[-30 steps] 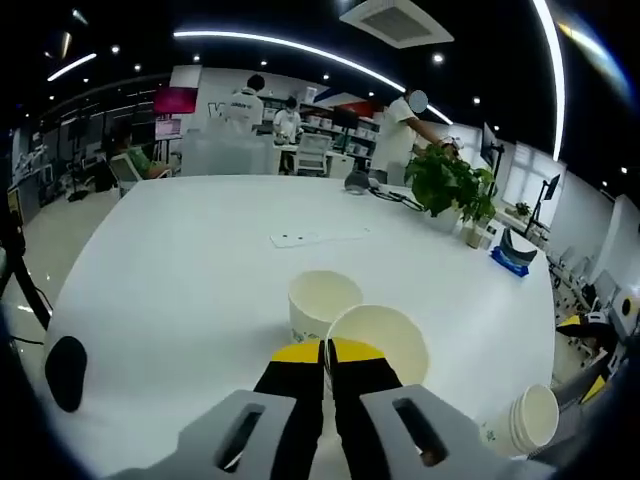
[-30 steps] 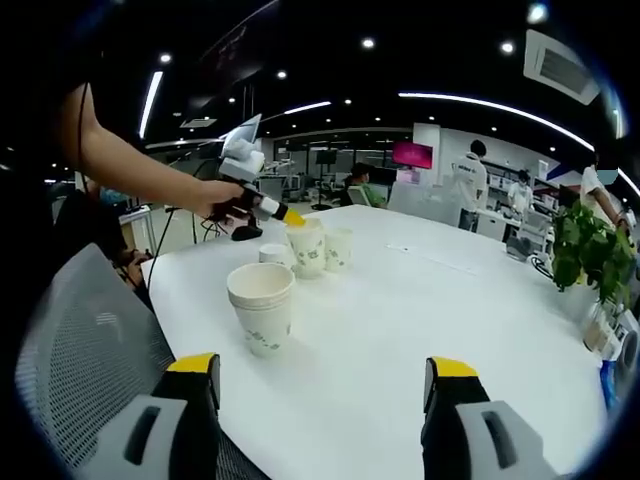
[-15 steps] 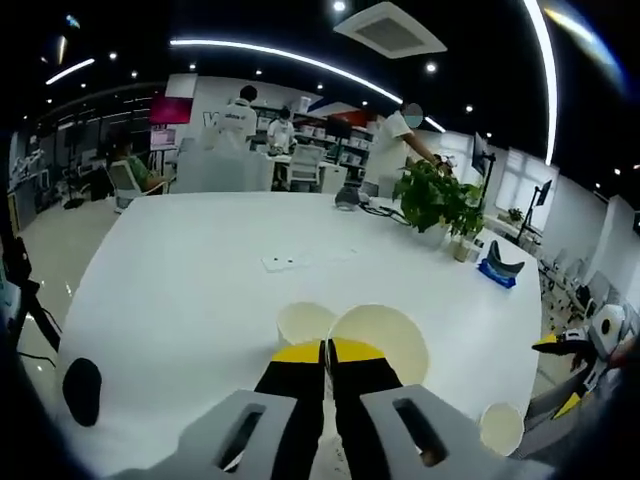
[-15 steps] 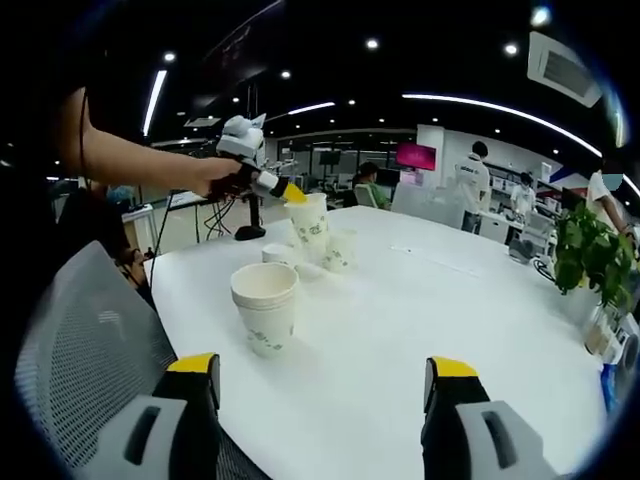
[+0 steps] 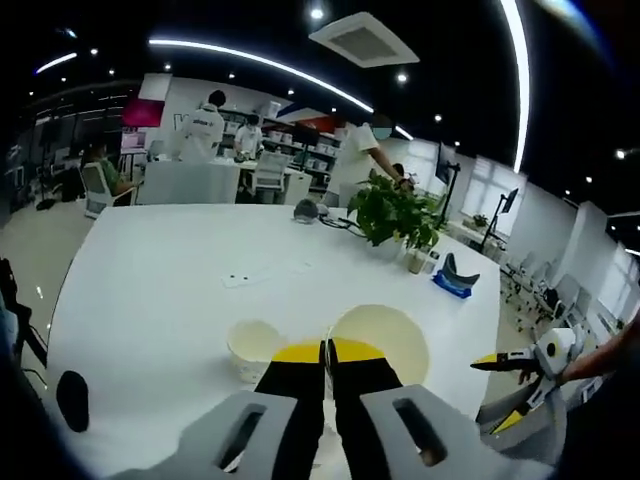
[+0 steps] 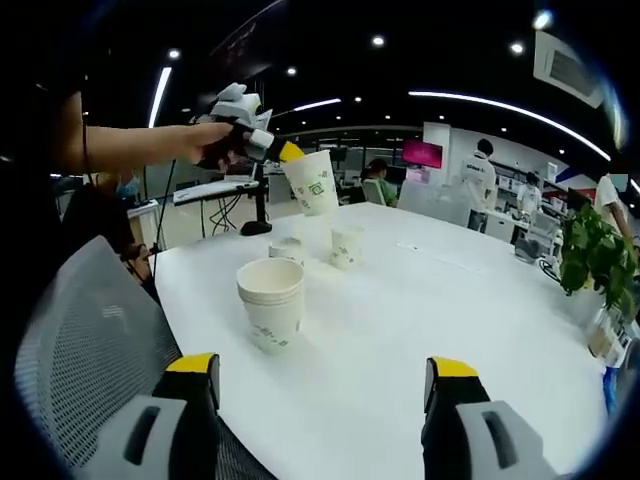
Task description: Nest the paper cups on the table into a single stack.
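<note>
The bench (image 6: 420,330) is a broad white slab with a smooth, faintly glossy top and a rounded edge. On it, in the right gripper view, stands a short stack of paper cups (image 6: 270,305): tapered white cones with rolled rims and a small green print on the side, nested so that only the rims of the inner ones show. Farther back are a single cup (image 6: 346,246) of the same kind and a lower cup (image 6: 286,250) whose height is hard to judge at that distance.

The left gripper (image 6: 278,151) is raised above the bench in a person's hand (image 6: 200,142), its yellow-tipped jaws pressed tight on the rim of a lifted cup (image 6: 313,182), which hangs tilted in the air, clear of the others. In the left gripper view the same jaws (image 5: 326,352) meet with no gap over the cup's (image 5: 385,338) open mouth; the cup's body is hidden below the jaws. Beside it on the bench sits another open cup (image 5: 254,346), seen from above.

The right gripper (image 6: 325,378) has its jaws spread wide, holding nothing, low near the bench edge. A grey mesh chair back (image 6: 85,350) is cut off at the view's side. A leafy potted plant (image 5: 395,212) stands far along the bench.
</note>
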